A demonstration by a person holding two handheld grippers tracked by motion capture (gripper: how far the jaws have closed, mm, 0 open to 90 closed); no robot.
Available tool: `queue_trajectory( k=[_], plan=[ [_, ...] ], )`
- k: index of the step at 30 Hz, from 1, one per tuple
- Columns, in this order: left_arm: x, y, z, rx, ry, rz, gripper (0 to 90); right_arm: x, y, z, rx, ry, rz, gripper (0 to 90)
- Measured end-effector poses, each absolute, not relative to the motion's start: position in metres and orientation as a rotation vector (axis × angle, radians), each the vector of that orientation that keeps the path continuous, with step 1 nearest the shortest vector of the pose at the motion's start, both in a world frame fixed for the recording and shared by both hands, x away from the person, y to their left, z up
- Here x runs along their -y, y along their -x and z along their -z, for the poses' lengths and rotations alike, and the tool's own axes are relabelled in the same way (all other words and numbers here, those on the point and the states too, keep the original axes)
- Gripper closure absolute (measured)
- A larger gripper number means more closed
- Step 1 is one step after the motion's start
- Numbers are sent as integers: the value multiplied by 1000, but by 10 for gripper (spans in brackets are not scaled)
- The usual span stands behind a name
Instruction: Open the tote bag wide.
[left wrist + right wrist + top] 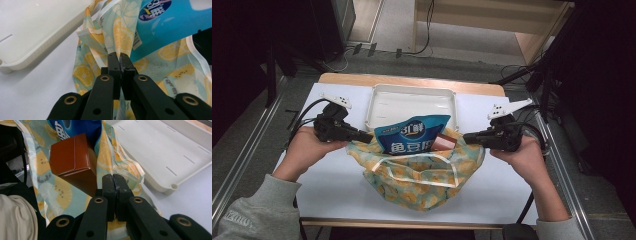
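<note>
From above, a fabric bag (419,175) printed with lemons lies on the white table (332,185), just in front of a white tray (412,102). A blue snack packet (412,135) and a brown box (447,142) stick out of its mouth. The left gripper (362,136) pinches the bag's rim on one side, and the right gripper (469,137) pinches it on the other.

In the left gripper view, the left gripper (120,57) has its jaws pressed together on a fold of the bag (120,32), with the blue packet (170,22) beside it and the tray (35,27) off to the left.

In the right gripper view, the right gripper (114,178) has its jaws clamped on the bag's edge (110,157), right next to the brown box (72,160); the tray (165,147) lies beyond.
</note>
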State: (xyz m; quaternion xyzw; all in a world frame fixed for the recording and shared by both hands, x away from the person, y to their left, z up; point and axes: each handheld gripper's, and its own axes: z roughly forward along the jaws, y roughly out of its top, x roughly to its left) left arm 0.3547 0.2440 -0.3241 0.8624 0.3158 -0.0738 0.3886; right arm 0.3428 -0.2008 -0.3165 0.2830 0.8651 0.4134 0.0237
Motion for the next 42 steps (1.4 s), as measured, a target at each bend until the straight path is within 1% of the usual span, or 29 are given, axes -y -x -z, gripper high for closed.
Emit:
queue_trajectory(
  k=[10,17,31,42],
  plan=[
    [-250,-351,347,-839,-2168,212,900,196,-339,340,-2665,-880,-1325,900],
    [-251,-349,359,-857,-2178,202,900,193,-338,356,-2655,-880,-1349,900],
    [-252,-349,383,-893,-2183,201,900,189,-341,379,-2658,-932,-1334,900],
    [-253,-351,399,-919,-2167,242,900,189,-341,395,-2644,-963,-1329,894]
  ],
)
